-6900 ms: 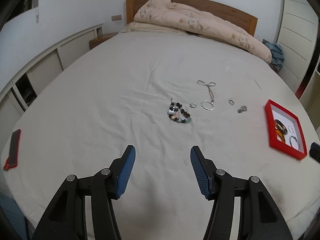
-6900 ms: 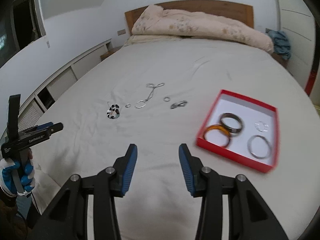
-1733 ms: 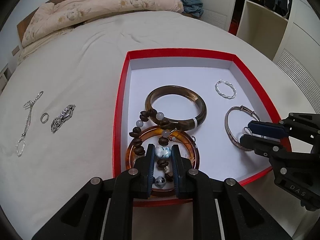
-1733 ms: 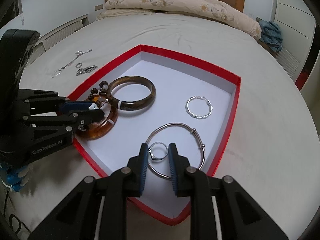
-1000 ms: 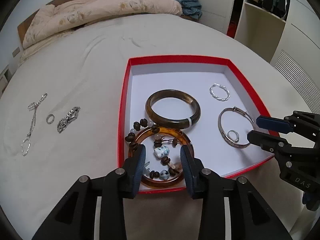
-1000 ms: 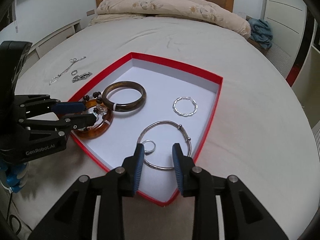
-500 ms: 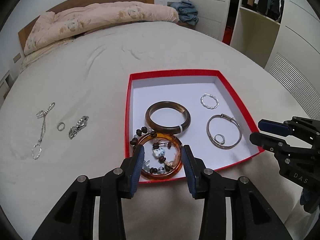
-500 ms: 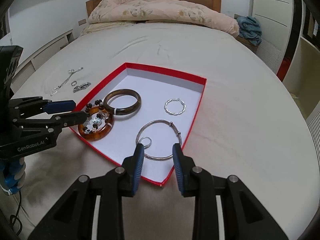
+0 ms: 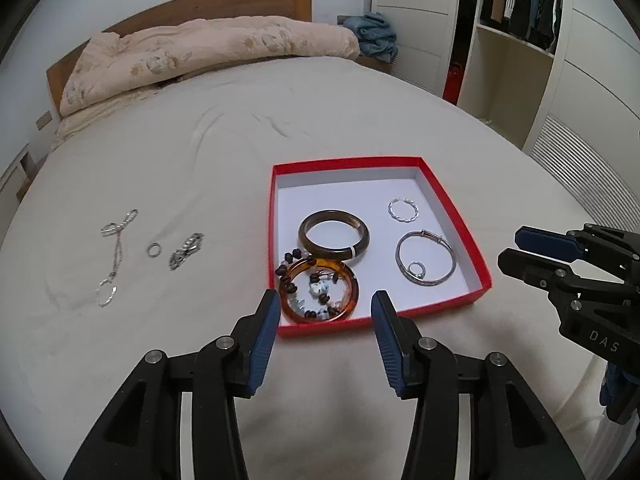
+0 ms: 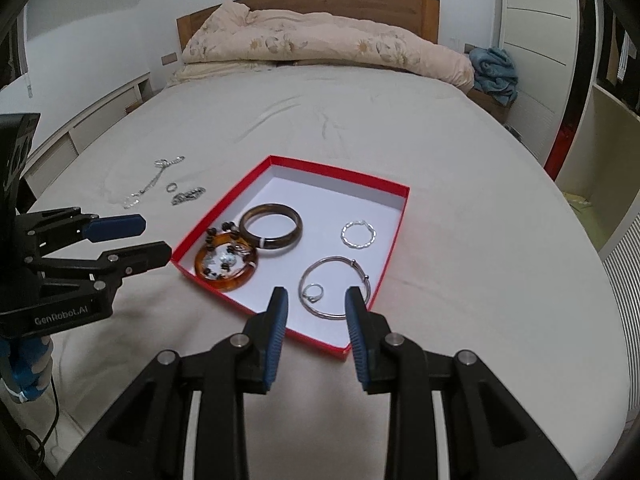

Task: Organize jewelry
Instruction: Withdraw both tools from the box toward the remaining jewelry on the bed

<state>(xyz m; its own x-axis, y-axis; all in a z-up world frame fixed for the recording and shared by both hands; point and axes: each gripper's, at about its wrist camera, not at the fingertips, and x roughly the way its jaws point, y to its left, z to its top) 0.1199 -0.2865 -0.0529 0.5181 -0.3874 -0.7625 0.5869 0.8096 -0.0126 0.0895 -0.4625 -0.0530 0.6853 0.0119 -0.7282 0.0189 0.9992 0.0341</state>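
Both the left gripper [image 9: 324,312] and right gripper [image 10: 316,308] hang apart and empty near the red box's [image 9: 272,216] near edge, while the limp, light silver chain [image 9: 114,256] out on the bedsheet [image 9: 160,160] looks best pinched at its ring end.

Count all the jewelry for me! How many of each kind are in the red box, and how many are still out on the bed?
In the red box:
Bangles: 3
Beaded bracelet: 1
Twisted silver hoop: 1
Small ring: 1
On the bed:
Silver chain: 1
Small ring: 1
Silver link piece: 1
Total: 9

Bangles [image 9: 334,235], beads [image 9: 316,288] in box [image 9: 460,216] on bed [image 9: 200,160]; chain [image 9: 114,256], ring [image 9: 153,249] left of box
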